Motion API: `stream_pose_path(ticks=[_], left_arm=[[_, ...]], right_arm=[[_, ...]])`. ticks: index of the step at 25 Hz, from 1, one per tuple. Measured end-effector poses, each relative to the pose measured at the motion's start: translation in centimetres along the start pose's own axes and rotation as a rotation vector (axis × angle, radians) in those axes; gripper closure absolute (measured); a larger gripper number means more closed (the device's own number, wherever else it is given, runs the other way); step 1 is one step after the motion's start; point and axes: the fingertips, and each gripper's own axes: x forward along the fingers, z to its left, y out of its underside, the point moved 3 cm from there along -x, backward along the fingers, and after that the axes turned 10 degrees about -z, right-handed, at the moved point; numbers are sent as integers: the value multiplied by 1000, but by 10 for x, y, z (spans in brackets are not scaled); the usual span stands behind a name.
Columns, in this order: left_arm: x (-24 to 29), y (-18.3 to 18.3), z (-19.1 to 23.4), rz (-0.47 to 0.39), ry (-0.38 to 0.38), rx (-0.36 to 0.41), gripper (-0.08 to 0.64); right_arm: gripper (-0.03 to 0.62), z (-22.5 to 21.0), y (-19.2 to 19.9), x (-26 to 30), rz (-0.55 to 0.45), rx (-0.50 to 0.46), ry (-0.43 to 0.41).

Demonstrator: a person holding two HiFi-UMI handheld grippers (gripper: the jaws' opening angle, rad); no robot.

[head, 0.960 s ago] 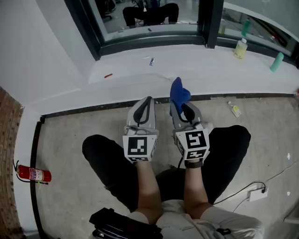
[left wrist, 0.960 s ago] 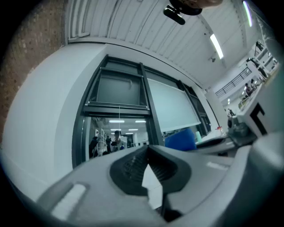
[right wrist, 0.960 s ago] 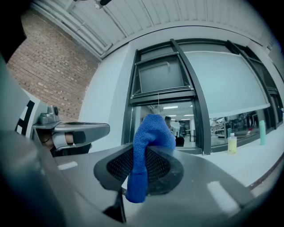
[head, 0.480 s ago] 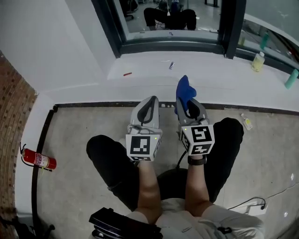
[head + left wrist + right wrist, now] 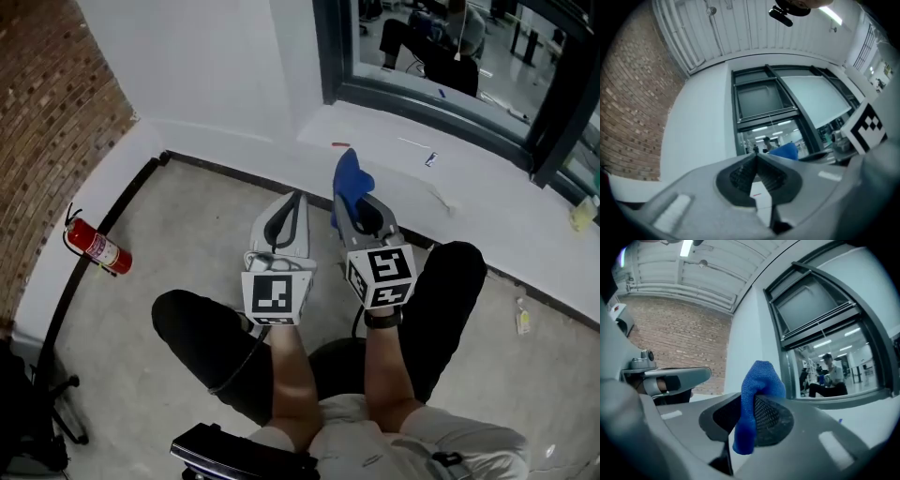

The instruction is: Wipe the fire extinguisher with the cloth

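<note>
A small red fire extinguisher (image 5: 97,247) lies on the concrete floor at the left, close to the brick wall. My right gripper (image 5: 349,202) is shut on a blue cloth (image 5: 348,183) that sticks up past its tips; the cloth (image 5: 757,394) hangs folded between the jaws in the right gripper view. My left gripper (image 5: 296,200) is shut with nothing in it, its ribbed pads (image 5: 765,174) pressed together at the tips. Both grippers are held side by side over the person's knees, well to the right of the extinguisher.
A white ledge (image 5: 394,159) runs below a dark-framed window (image 5: 450,84) ahead. A brick wall (image 5: 47,122) stands at the left. A small bottle (image 5: 523,321) lies on the floor at the right. A black stand (image 5: 37,412) sits bottom left.
The head view has swung left: the brick wall has come into sight and the extinguisher has shifted up and toward the middle. Both grippers keep their pose, cloth still held.
</note>
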Motion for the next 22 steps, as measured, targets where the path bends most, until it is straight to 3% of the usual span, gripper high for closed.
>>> stream_pose_path(ticks=[4, 9, 11, 16, 19, 22], left_arm=[[-34, 0, 61, 56, -153, 20, 557], [-71, -6, 109, 73, -308, 42, 557], [-82, -10, 124, 72, -360, 47, 557], [-95, -19, 143, 104, -431, 171, 557], [-128, -23, 171, 125, -563, 223, 557], [-172, -20, 214, 158, -683, 207, 557]], right_arm=[[525, 73, 3, 33, -7, 29, -183], [525, 144, 4, 47, -21, 71, -336], [525, 163, 0, 54, -31, 68, -391], [525, 180, -9, 89, -87, 166, -492], [525, 221, 5, 108, -55, 242, -617], [525, 290, 30, 119, 8, 274, -745]])
